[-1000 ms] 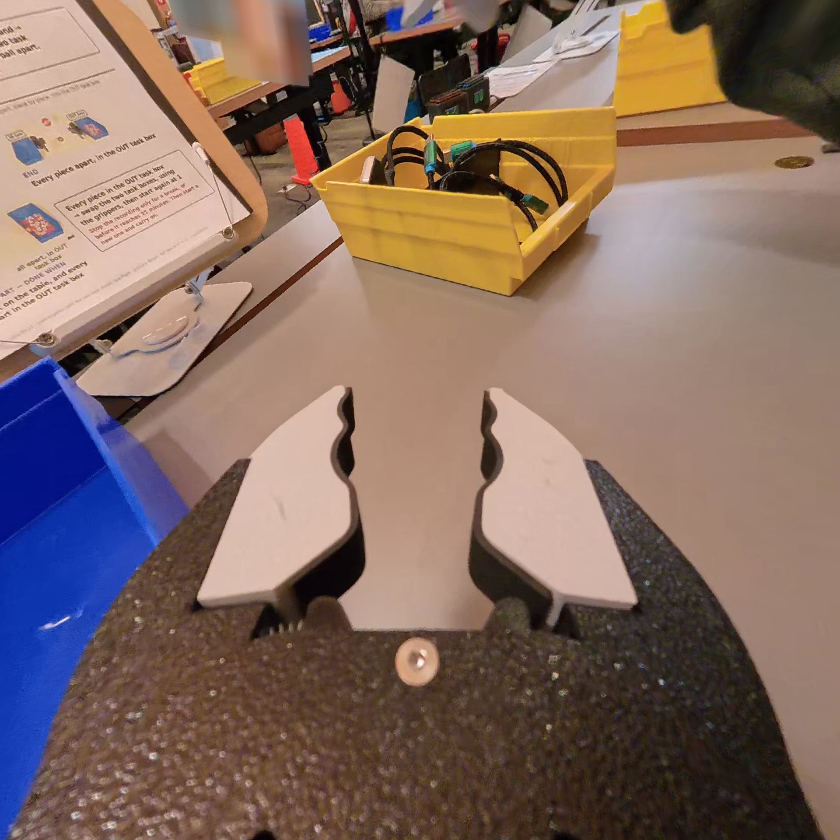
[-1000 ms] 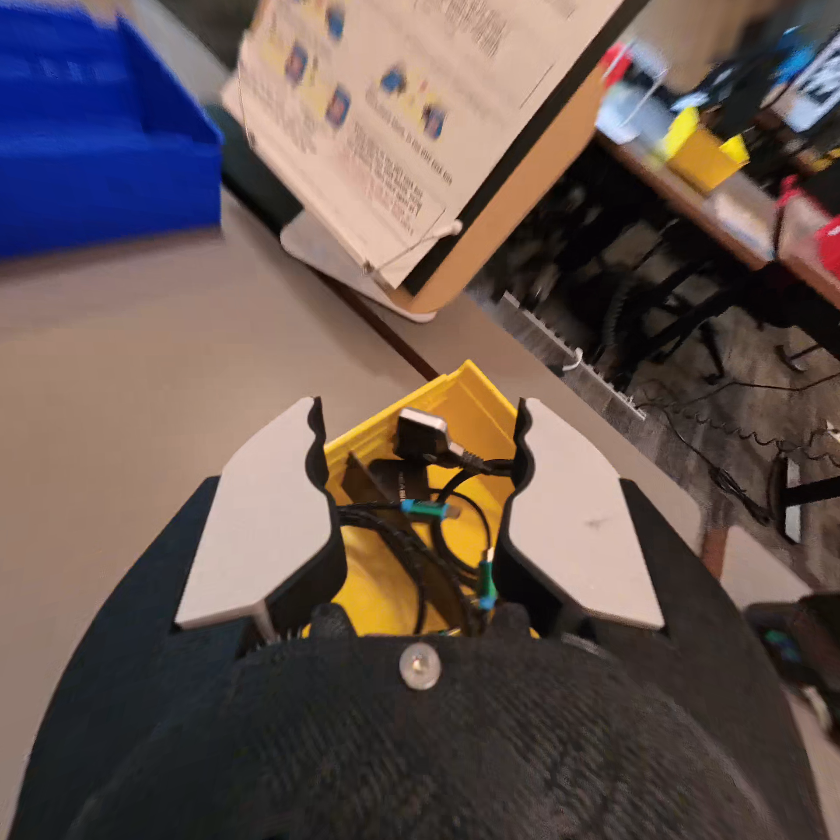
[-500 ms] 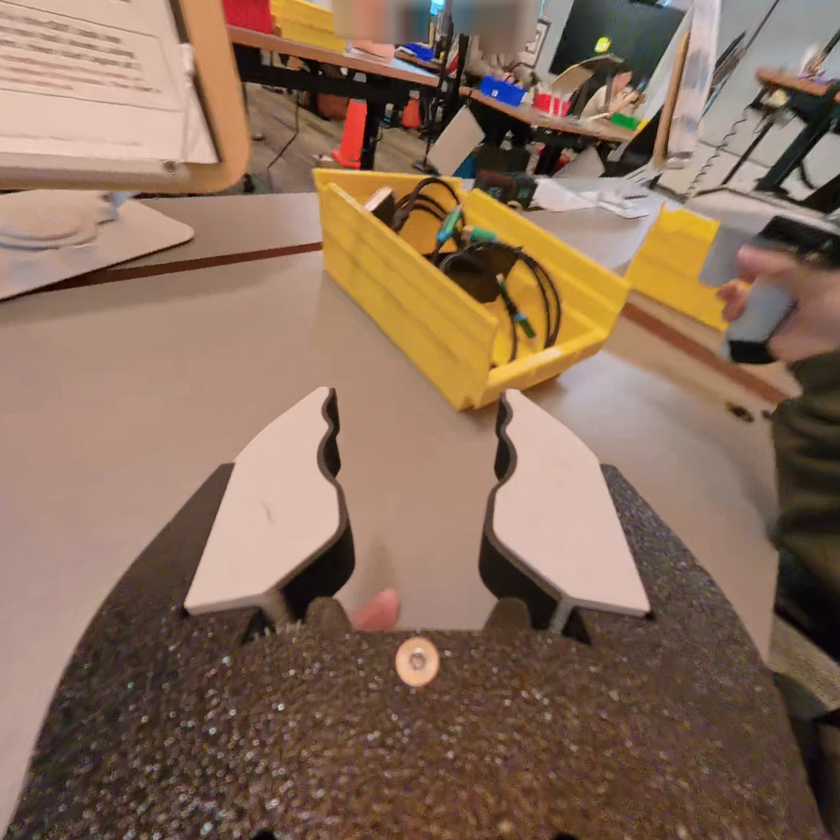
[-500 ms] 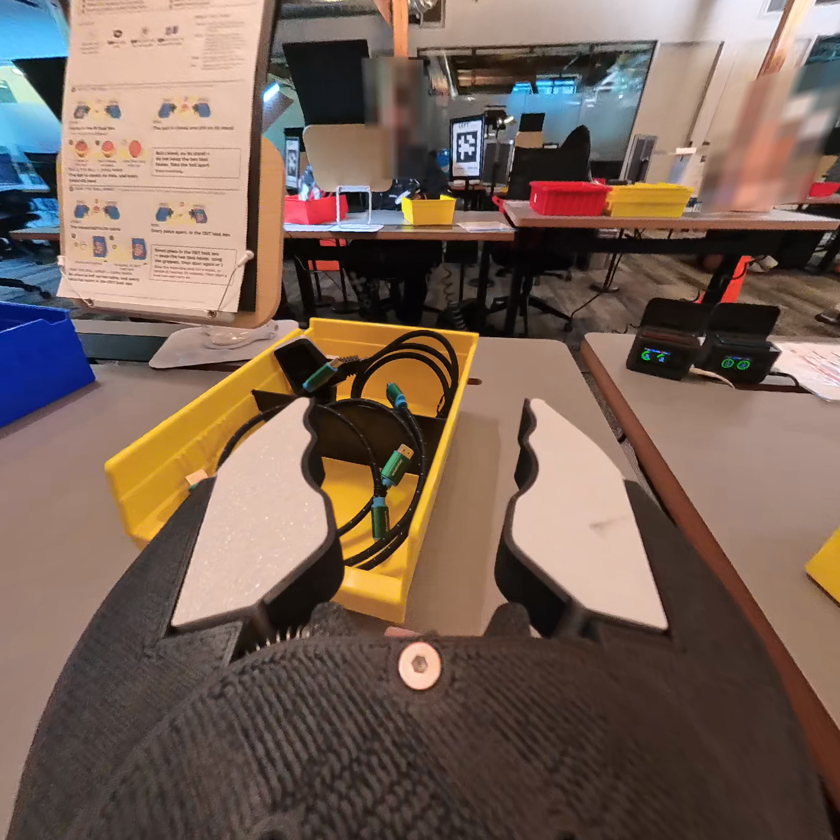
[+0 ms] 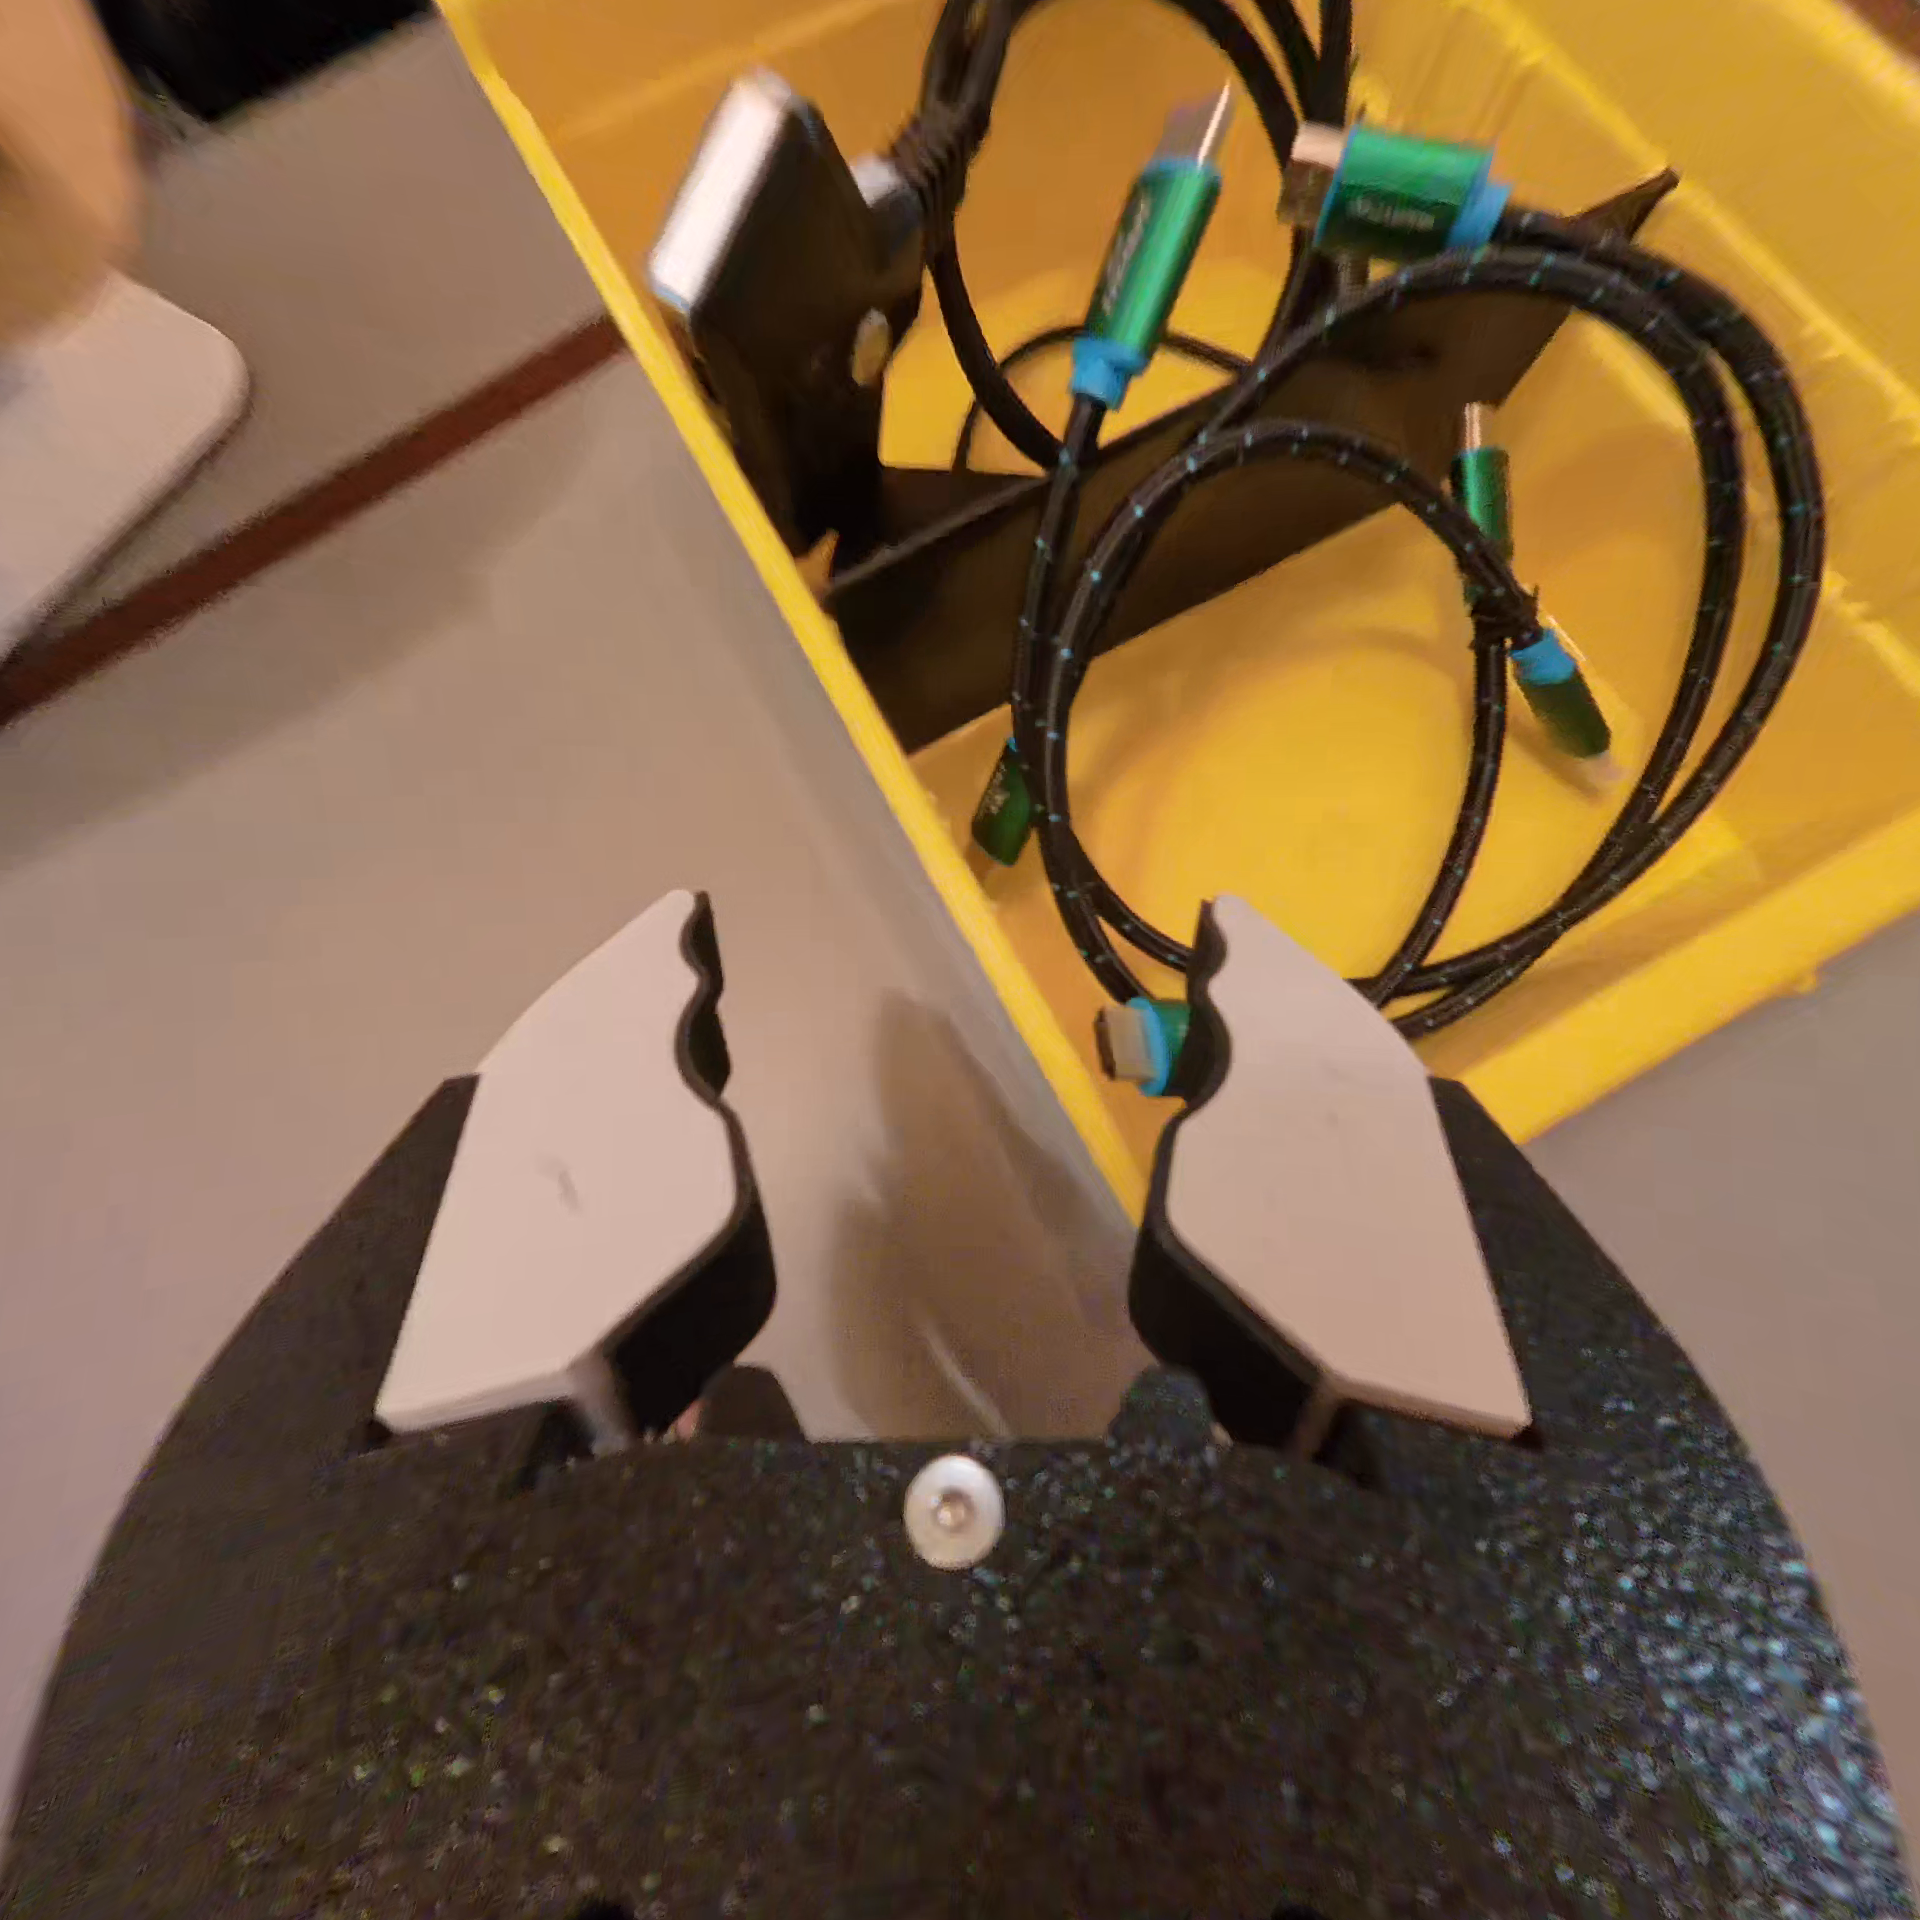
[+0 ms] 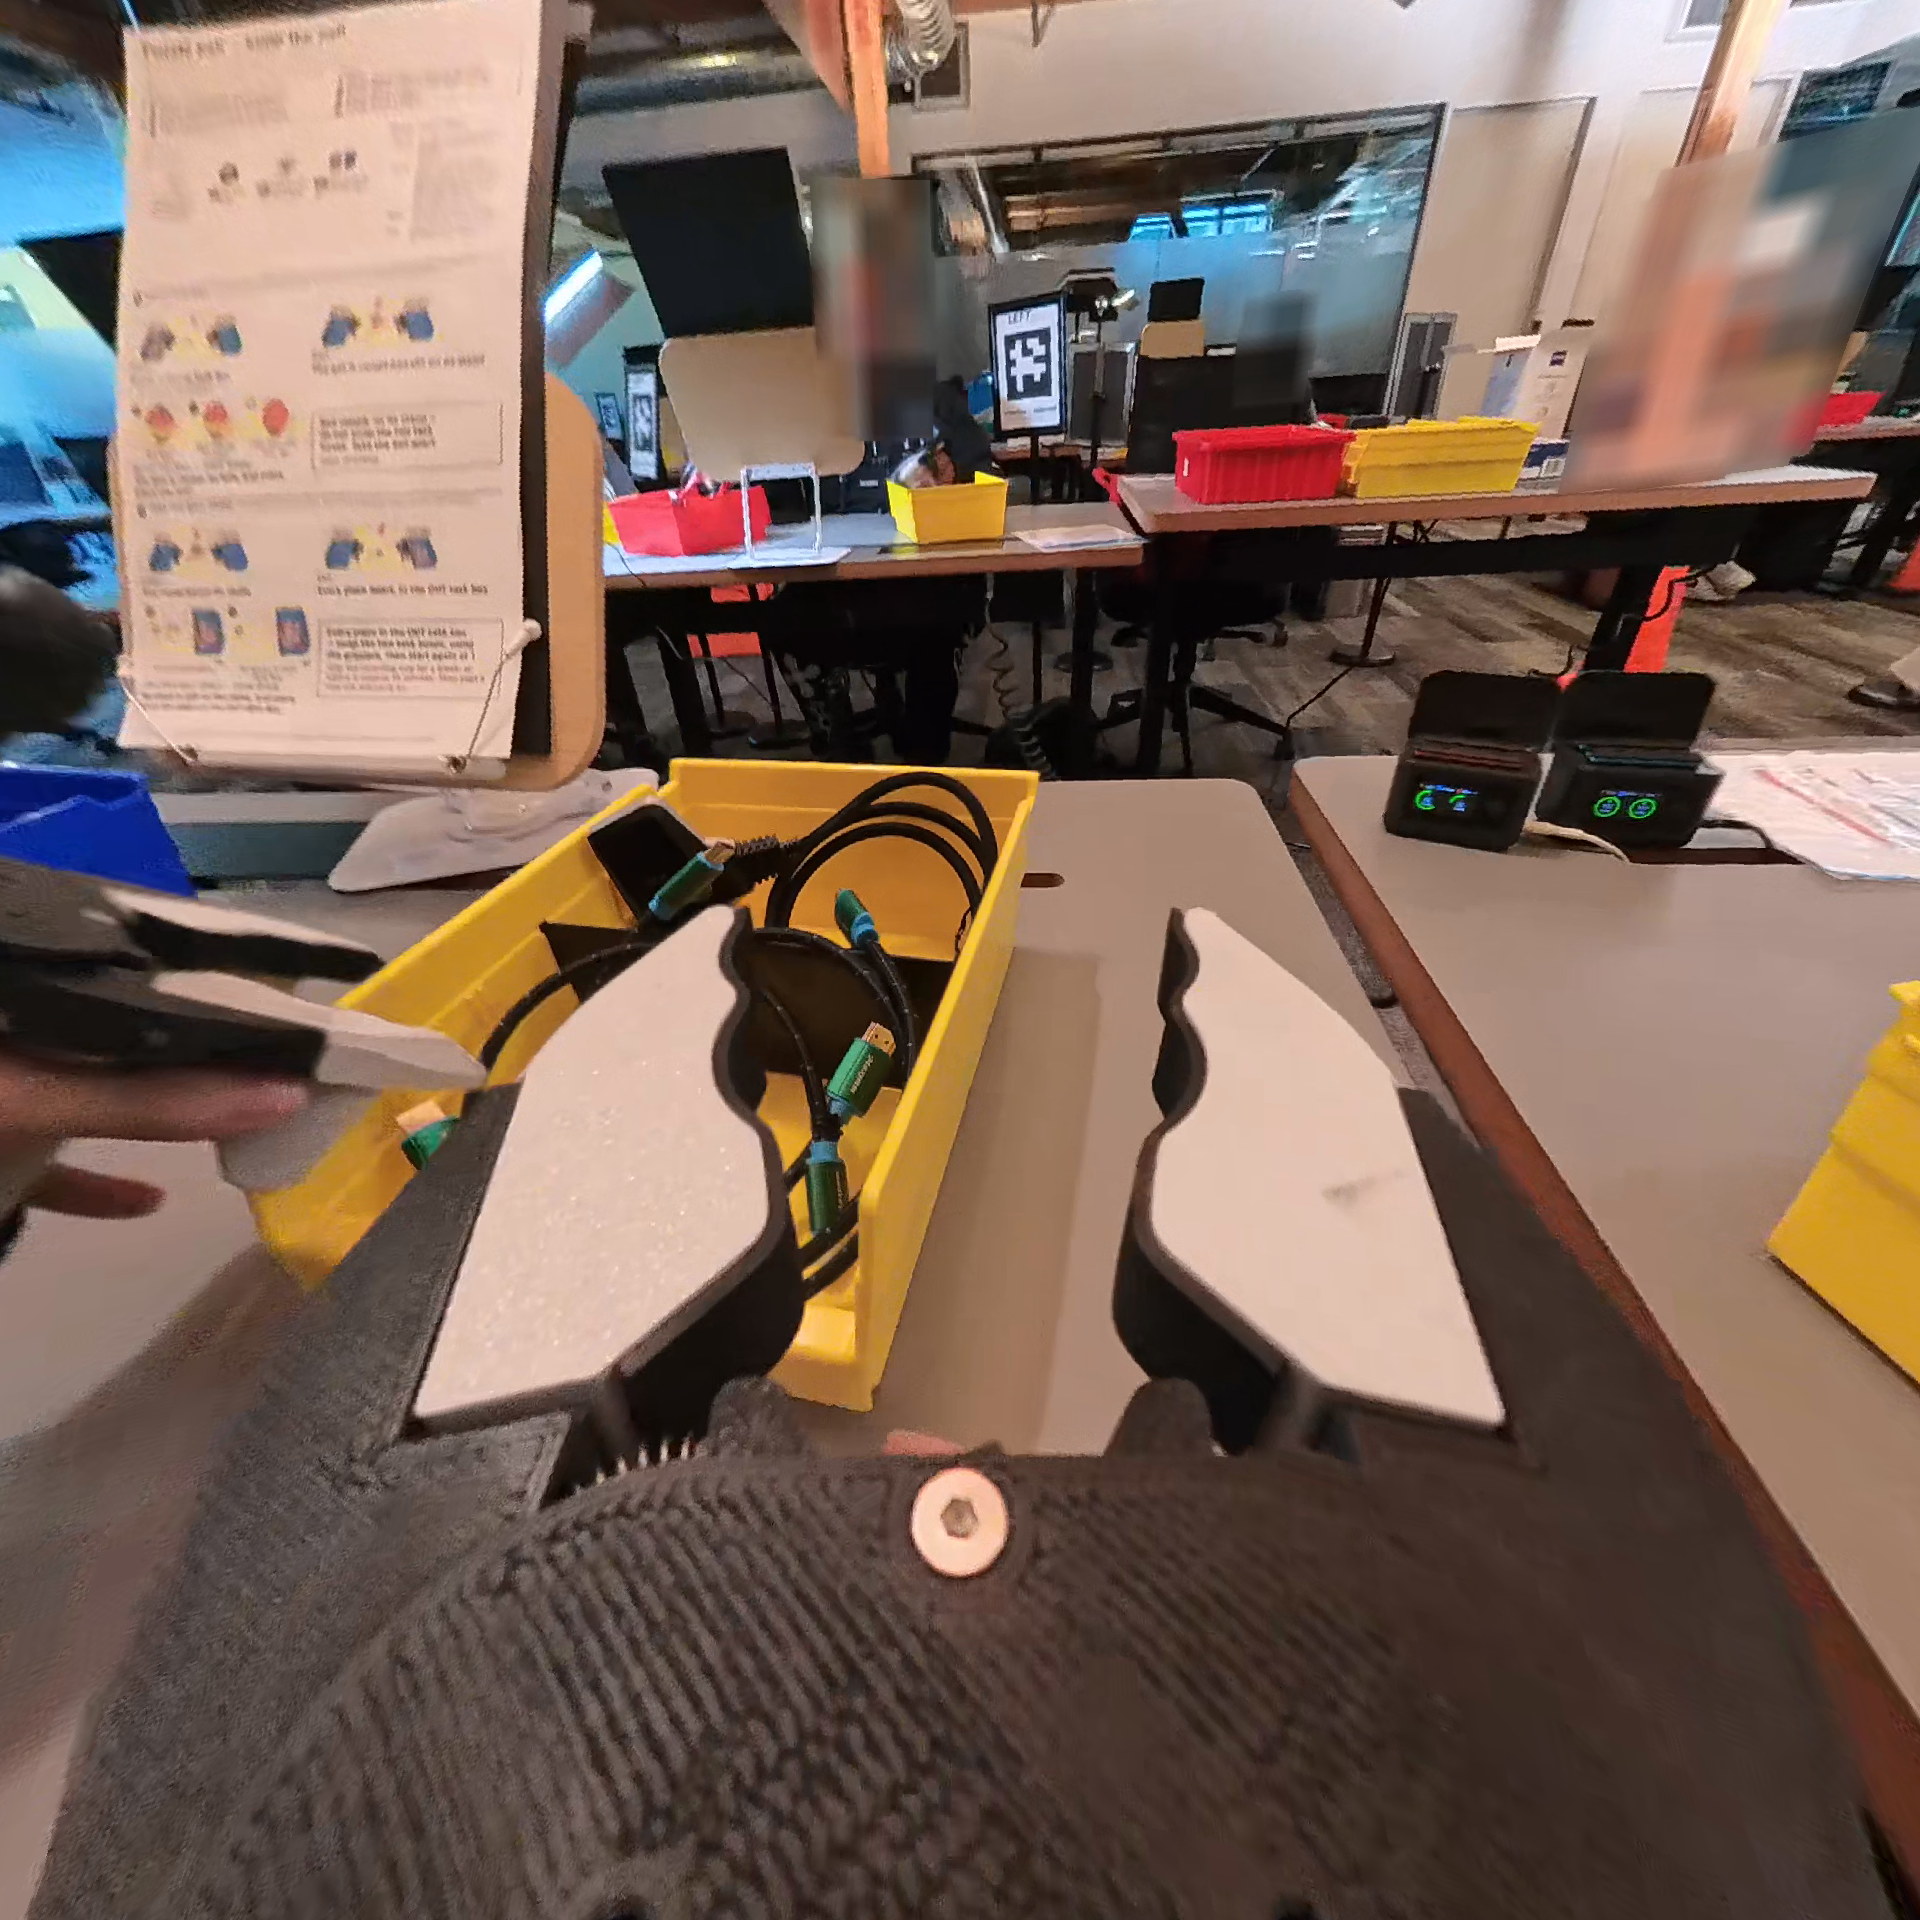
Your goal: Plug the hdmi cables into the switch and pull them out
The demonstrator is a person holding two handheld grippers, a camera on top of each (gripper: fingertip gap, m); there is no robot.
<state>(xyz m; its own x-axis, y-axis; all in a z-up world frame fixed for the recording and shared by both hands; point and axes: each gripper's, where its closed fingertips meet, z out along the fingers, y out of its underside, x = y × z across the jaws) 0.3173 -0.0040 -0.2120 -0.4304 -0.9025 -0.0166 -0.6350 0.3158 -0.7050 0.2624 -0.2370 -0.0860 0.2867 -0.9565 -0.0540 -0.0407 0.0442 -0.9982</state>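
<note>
- Left wrist view: left tongs (image 5: 956, 935) spread and empty at the near wall of the yellow plastic bin (image 5: 873, 717) on the grey tabletop (image 5: 312, 831); a green-shelled HDMI plug (image 5: 1138, 1039) lies just right, the black switch box (image 5: 769, 281) stands farther in.
- Braided black cables (image 5: 1558, 644) are tangled; the ports are hidden.
- Right tongs (image 6: 956, 925) gape empty, set farther back.
</note>
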